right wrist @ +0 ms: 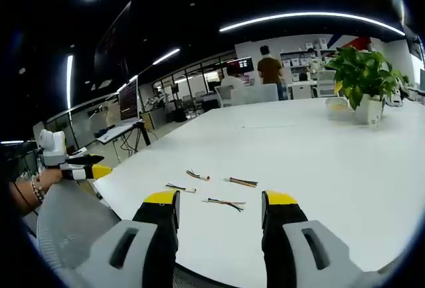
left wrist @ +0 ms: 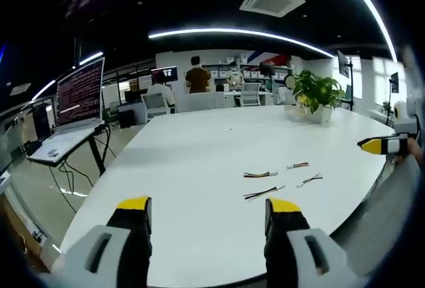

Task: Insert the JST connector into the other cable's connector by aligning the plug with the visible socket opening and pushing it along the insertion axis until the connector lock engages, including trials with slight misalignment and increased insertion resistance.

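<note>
In the left gripper view the left claw (left wrist: 209,210) hangs released over the near edge of the white tabletop (left wrist: 199,162), its yellow-tipped jaws spread wide with nothing between them. Just ahead of it, slightly toward its right jaw, lie four short wired cables in a loose cluster: the nearest cable (left wrist: 263,193), then a multicoloured cable (left wrist: 259,174) just beyond it, a dark twisted cable (left wrist: 309,180) to the right of those, and a red-wired cable (left wrist: 297,166) farthest of the group. None touches either claw. Whether any of their connectors are joined is too small to tell.

In the right gripper view the right claw (right wrist: 220,205) is likewise released, jaws apart and empty, above the tabletop edge (right wrist: 319,168). Directly ahead of it lies one cable (right wrist: 226,203), with another (right wrist: 180,188) ahead of its left jaw, and two more, (right wrist: 198,176) and (right wrist: 243,182), just beyond.

The left claw also shows well off to the left there (right wrist: 85,170), held in a hand (right wrist: 45,180) with a bracelet at the wrist, beside a grey chair back (right wrist: 70,225).

Farther off, a potted plant (left wrist: 317,94) stands on the far right of the tabletop. A laptop (left wrist: 74,112) on a stand sits beyond the left edge. At the back, a person (left wrist: 198,75) stands among desks.
</note>
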Demonstrator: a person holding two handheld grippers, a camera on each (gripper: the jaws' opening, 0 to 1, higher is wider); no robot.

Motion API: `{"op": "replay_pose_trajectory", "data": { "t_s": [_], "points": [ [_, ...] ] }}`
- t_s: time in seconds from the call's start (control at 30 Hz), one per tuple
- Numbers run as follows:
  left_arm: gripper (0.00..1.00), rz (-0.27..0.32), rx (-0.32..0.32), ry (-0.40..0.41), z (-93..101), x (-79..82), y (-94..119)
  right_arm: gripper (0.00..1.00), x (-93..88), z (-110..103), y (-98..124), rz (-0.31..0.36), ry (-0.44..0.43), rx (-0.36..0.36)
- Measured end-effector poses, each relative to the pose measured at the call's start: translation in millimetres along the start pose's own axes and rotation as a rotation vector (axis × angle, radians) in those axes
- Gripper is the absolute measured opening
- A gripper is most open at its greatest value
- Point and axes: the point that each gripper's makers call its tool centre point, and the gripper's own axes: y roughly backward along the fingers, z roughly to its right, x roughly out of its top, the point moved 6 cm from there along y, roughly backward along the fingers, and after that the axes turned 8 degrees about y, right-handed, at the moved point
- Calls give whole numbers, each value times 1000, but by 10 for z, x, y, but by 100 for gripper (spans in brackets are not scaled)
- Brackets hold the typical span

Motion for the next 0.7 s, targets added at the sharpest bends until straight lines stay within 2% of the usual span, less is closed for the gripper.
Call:
{"op": "replay_pose_trajectory", "data": {
  "t_s": [0.7],
  "points": [
    [65, -6, 1, -2, -4, -1, -2, 47, 6, -7, 1, 4, -1, 3]
  ]
}}
